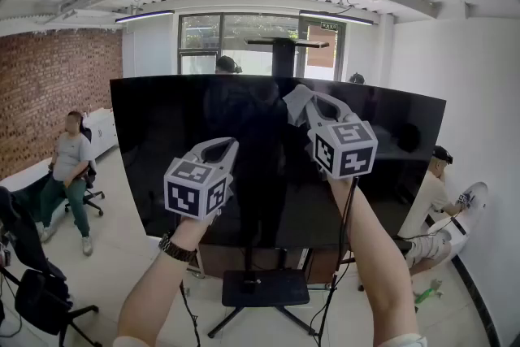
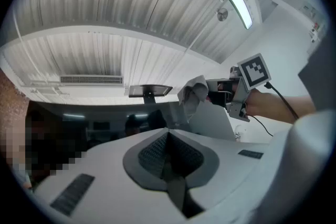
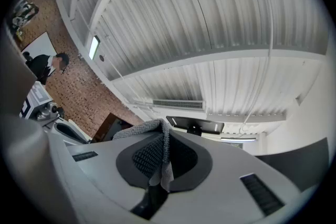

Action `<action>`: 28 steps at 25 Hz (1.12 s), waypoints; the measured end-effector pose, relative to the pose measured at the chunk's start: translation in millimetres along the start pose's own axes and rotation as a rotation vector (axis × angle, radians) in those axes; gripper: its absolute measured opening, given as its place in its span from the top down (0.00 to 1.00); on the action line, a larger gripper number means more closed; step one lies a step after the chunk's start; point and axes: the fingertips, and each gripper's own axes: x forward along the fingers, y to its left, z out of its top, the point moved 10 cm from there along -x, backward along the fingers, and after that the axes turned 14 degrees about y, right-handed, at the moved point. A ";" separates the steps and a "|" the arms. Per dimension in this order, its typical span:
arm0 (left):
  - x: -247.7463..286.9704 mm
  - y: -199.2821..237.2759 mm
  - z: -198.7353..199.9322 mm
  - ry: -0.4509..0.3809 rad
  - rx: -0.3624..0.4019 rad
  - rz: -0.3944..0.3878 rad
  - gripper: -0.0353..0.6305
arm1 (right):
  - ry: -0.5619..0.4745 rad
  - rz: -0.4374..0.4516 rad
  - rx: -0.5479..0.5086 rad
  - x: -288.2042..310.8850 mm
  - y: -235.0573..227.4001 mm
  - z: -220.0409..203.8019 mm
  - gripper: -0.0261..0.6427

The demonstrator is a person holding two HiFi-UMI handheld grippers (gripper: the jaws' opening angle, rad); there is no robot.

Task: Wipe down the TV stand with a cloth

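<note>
A big black TV (image 1: 162, 142) fills the middle of the head view, and the brown TV stand (image 1: 221, 259) shows below its lower edge. Both grippers are raised in front of the screen. My right gripper (image 1: 313, 103) is shut on a grey cloth (image 1: 296, 101), which bunches out past its tips near the TV's top edge. The right gripper view has the cloth (image 3: 157, 136) pinched between the dark pads of the right gripper (image 3: 164, 152). My left gripper (image 1: 218, 149) is lower and to the left, shut with nothing in it. In the left gripper view, the left gripper (image 2: 167, 152) points up toward the cloth (image 2: 193, 93).
A black floor base (image 1: 266, 287) with splayed legs stands before the TV stand. One person sits on a chair (image 1: 71, 166) at the left; another sits on the floor (image 1: 431, 211) at the right wall. A black bag (image 1: 41, 297) rests at the lower left.
</note>
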 end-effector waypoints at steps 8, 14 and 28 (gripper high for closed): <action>70.6 24.7 73.7 -0.024 0.026 0.117 0.91 | 0.149 -0.011 -0.203 157.0 -17.9 58.4 0.95; 98.4 40.6 77.9 -0.043 0.041 0.106 0.91 | 0.292 -0.190 -0.322 189.3 -75.9 43.4 0.95; 113.8 -1.4 -95.8 0.009 0.001 -0.021 0.91 | 0.106 -0.010 0.115 -11.6 -81.1 -177.5 0.95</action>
